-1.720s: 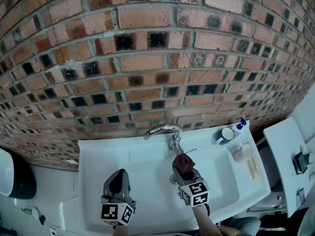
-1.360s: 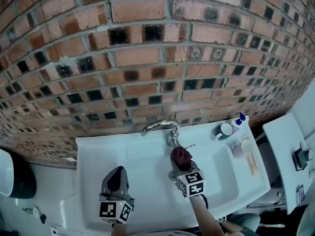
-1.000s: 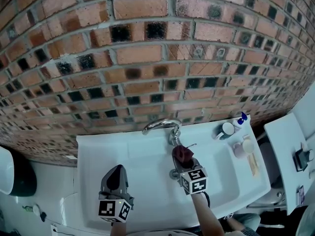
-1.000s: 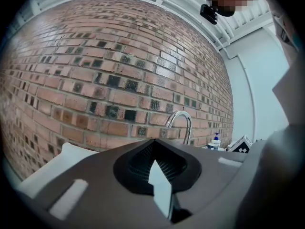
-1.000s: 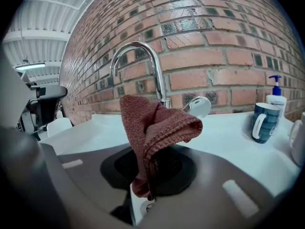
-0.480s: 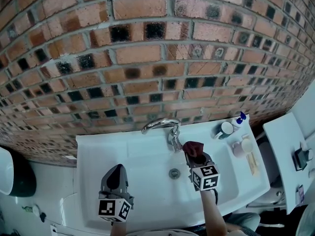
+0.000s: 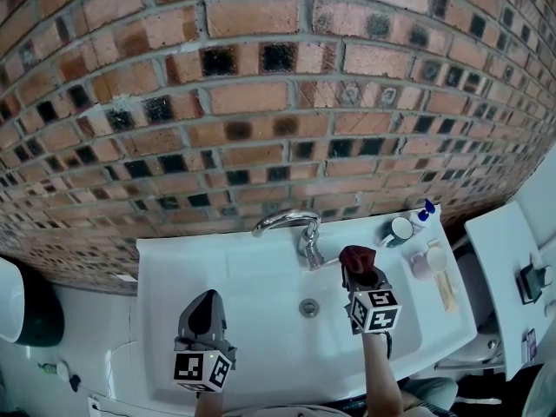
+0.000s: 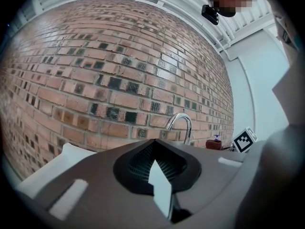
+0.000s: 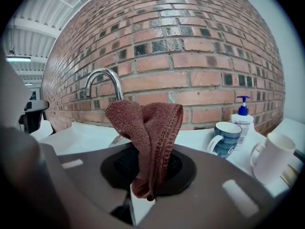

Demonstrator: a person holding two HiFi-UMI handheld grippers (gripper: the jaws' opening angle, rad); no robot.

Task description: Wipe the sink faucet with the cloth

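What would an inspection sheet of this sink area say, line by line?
Surface: white sink, drain in view in the basin.
Job's things: faucet at the back rim; red cloth held to its right, apart from it.
Clutter: mug, soap bottle, cup on the right rim.
Grippers: left gripper fingers shut, nothing held; right gripper fingers shut on cloth.
Cables: nothing seen.
Surroundings: brick wall behind; white table at right.

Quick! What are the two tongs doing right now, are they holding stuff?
Left tongs: closed, holding nothing.
Right tongs: closed on the red-brown cloth.
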